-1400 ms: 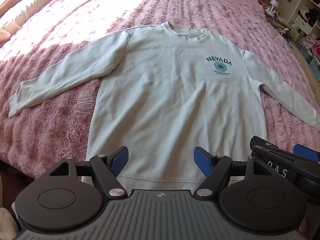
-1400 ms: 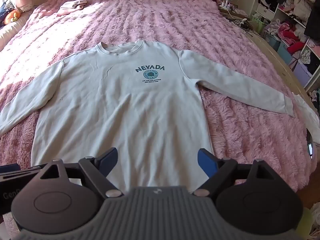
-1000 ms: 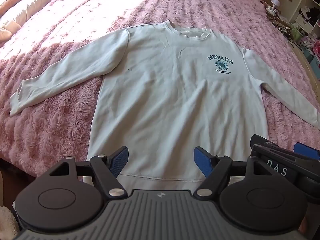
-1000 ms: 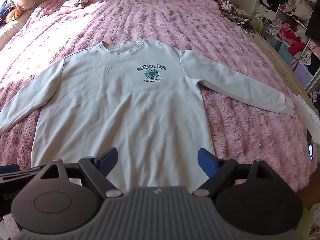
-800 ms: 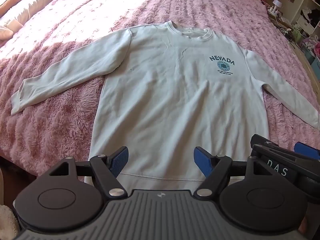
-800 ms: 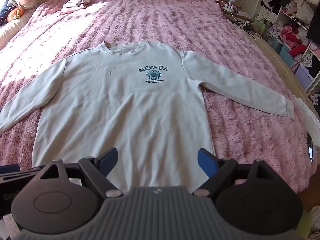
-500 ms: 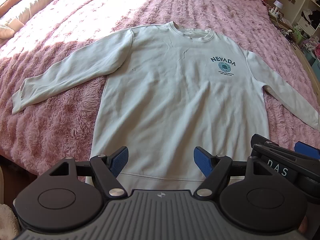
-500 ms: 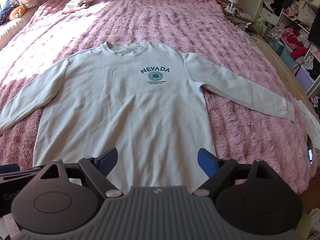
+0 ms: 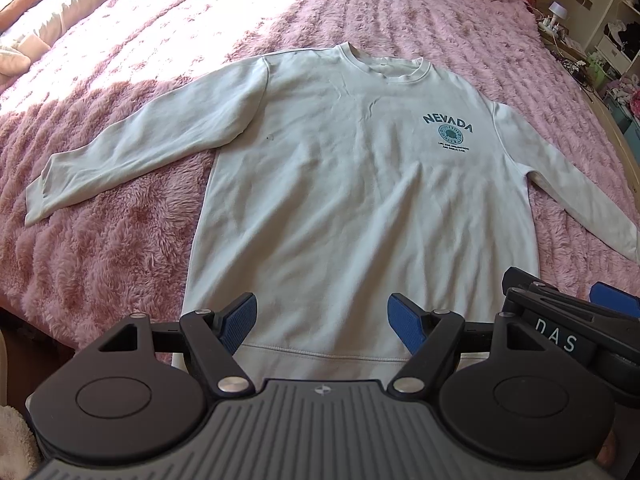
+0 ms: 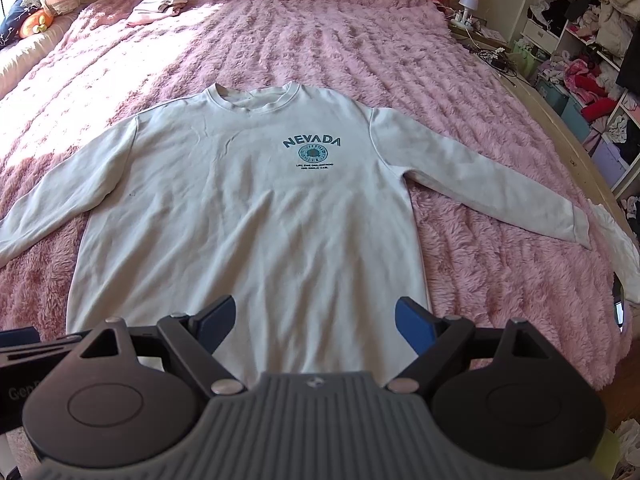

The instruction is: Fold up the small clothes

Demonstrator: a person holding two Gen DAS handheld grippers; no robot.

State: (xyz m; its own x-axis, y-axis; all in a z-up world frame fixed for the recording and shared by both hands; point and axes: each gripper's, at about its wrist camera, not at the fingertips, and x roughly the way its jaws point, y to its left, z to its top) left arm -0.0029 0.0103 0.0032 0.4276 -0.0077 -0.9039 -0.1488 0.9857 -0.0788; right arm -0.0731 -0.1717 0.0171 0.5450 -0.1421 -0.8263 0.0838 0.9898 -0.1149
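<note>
A pale grey-green sweatshirt (image 9: 352, 200) with a "NEVADA" print (image 9: 448, 124) lies flat and face up on a pink fluffy bedspread (image 9: 100, 260), both sleeves spread out. It also shows in the right wrist view (image 10: 248, 216). My left gripper (image 9: 322, 316) is open and empty, just above the hem at its left half. My right gripper (image 10: 314, 318) is open and empty above the hem at its right half. The right gripper also shows at the right edge of the left wrist view (image 9: 576, 320).
A folded pink garment (image 10: 158, 6) lies at the far end of the bed. Pillows (image 9: 48, 12) line the left side. A white cloth (image 10: 616, 240) lies past the right sleeve cuff. Shelves with clothes (image 10: 592, 40) and a bedside lamp (image 10: 466, 4) stand on the right.
Both grippers have drifted slightly back toward the foot of the bed, so the sweatshirt sits a little further up in both views. Both jaws stay open.
</note>
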